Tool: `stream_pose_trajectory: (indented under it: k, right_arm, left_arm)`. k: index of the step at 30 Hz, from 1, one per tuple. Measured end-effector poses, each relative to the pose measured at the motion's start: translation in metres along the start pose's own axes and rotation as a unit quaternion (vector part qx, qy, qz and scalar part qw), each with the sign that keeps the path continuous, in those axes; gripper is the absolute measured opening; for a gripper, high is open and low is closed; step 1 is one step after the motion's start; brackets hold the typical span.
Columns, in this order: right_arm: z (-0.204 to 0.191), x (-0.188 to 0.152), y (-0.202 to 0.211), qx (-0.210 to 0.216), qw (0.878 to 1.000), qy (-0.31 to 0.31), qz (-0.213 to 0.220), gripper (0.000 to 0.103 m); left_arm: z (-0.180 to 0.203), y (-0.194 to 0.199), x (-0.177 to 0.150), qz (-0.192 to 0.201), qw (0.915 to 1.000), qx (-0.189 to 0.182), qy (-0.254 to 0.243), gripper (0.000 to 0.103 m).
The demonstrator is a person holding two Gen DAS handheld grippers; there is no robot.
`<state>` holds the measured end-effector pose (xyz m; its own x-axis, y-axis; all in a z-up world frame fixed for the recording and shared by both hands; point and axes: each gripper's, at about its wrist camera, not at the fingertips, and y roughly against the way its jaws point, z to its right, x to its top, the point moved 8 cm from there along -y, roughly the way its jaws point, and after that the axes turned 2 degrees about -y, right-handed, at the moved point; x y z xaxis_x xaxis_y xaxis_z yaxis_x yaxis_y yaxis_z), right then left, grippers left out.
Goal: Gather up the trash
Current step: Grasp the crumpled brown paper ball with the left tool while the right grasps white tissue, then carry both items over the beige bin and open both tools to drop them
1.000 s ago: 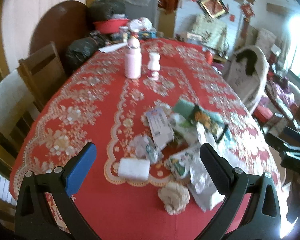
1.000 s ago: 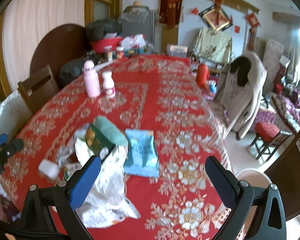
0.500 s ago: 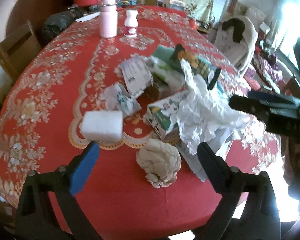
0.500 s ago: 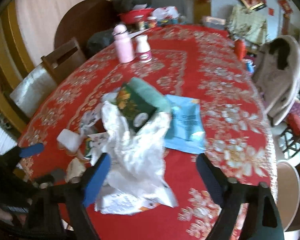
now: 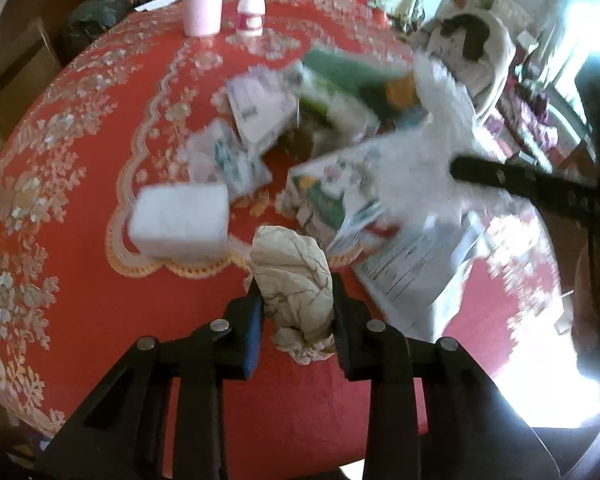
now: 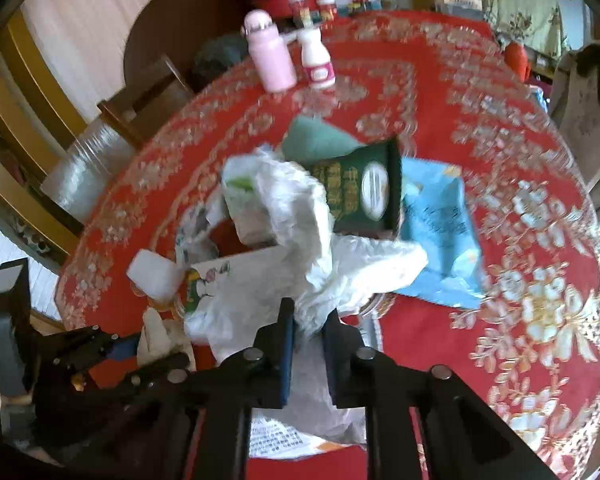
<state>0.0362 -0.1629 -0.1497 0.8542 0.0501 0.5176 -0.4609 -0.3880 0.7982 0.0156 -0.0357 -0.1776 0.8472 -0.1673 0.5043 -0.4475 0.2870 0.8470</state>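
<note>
A heap of trash lies on the red tablecloth (image 5: 100,288). My left gripper (image 5: 296,300) is shut on a crumpled beige paper ball (image 5: 292,272) at the near edge of the heap. My right gripper (image 6: 310,320) is shut on a white plastic bag (image 6: 300,240); the bag also shows in the left wrist view (image 5: 432,148), with my right gripper's finger beside it. Around them lie a white foam block (image 5: 180,220), a green carton (image 6: 360,192), a blue packet (image 6: 440,240), a printed carton (image 5: 336,196) and paper wrappers (image 5: 260,108).
A pink bottle (image 6: 272,56) and a small white bottle (image 6: 318,60) stand further back on the table. Wooden chairs (image 6: 140,100) stand at the left side. A chair draped with clothing (image 5: 472,48) is at the right. Clutter sits at the table's far end.
Both grippers moved down and in toward the heap and closed: the left took hold of the paper ball, the right took hold of the white plastic bag.
</note>
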Motion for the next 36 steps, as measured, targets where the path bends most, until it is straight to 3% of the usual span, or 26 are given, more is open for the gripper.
stream_pose_trajectory:
  k: [6, 8, 14, 23, 30, 36]
  right_arm:
    - [-0.005, 0.001, 0.046, 0.093, 0.996, -0.009, 0.006, 0.010]
    - [-0.004, -0.001, 0.058, 0.099, 0.995, 0.001, 0.008, 0.010]
    - [0.045, -0.002, 0.098, 0.047, 0.997, -0.029, 0.047, 0.010]
    - [0.178, -0.023, 0.164, -0.065, 0.989, -0.107, 0.072, 0.010]
    - [0.270, -0.062, 0.193, -0.146, 0.970, -0.185, 0.066, 0.010]
    - [0.320, -0.097, 0.205, -0.203, 0.948, -0.239, 0.059, 0.010]
  left_arm:
    - [0.008, 0.035, 0.040, 0.044, 0.9990, -0.001, -0.006, 0.027]
    - [0.021, 0.047, 0.054, 0.057, 0.9983, -0.009, -0.010, 0.027]
    - [0.075, 0.047, 0.084, 0.067, 0.9963, -0.029, -0.046, 0.027]
    - [0.197, 0.010, 0.098, 0.047, 0.9895, -0.091, -0.102, 0.027]
    - [0.296, -0.020, 0.102, 0.024, 0.9778, -0.148, -0.146, 0.027]
    - [0.357, -0.048, 0.096, -0.008, 0.9672, -0.197, -0.160, 0.027]
